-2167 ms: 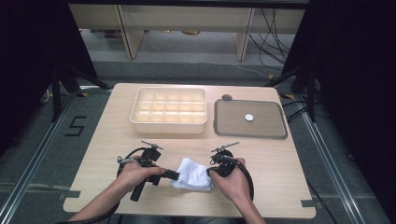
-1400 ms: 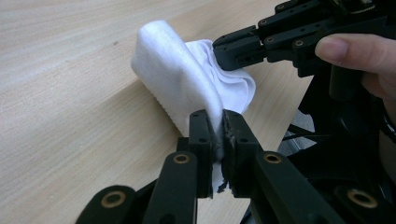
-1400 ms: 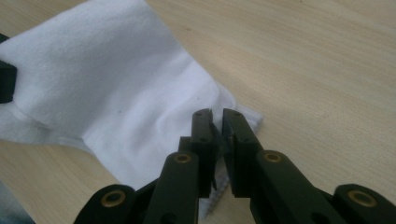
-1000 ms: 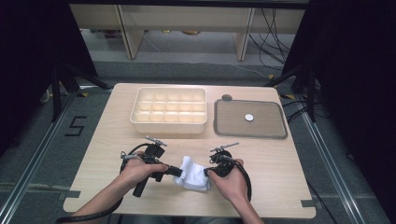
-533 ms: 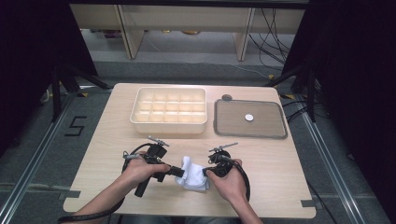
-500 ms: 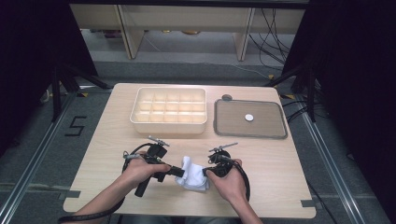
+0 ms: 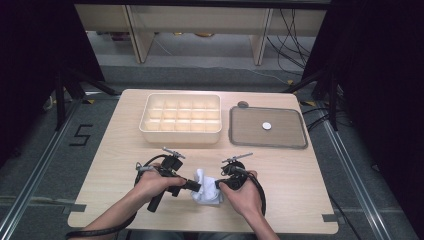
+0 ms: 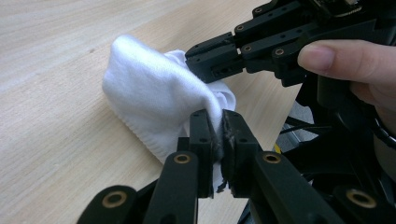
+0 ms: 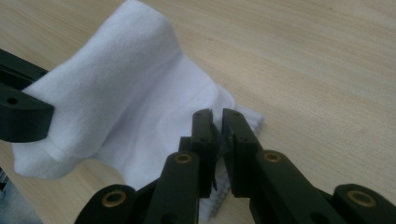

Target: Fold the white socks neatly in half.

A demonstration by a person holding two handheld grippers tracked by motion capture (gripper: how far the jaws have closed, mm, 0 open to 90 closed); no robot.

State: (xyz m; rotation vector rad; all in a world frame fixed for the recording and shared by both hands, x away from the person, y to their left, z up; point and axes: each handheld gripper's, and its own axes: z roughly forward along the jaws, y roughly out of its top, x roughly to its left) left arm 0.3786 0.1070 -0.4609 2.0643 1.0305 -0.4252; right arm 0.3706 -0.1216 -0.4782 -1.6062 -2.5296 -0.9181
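White cloth (image 7: 206, 186), soft and ribbed at its hem, sits bunched at the near edge of the pale wooden table (image 7: 115, 150), between my two hands. My left gripper (image 8: 215, 135) has its jaws pressed together on a fold of that cloth, the fabric pinched thin between the black pads and rising in a rounded hump beyond them. My right gripper (image 9: 216, 128) is likewise closed down on the cloth's lower hem, with the ribbed edge poking out under the jaws; seen from there, the rest of the cloth arches up and away to the left, where the other gripper's black jaw meets it. From the high view, my left hand (image 7: 152, 182) and my right hand (image 7: 242, 192) sit close on either side of the cloth, the two grippers pointing inward toward each other. Farther back on the table stands a cream tray (image 7: 181, 119) divided into many small compartments, and just beside it to the right lies a shallow grey tray (image 7: 267, 127) with a small white round thing (image 7: 267, 126) lying in it. A small dark round thing (image 7: 243, 104) rests on the table at the grey tray's far left corner.
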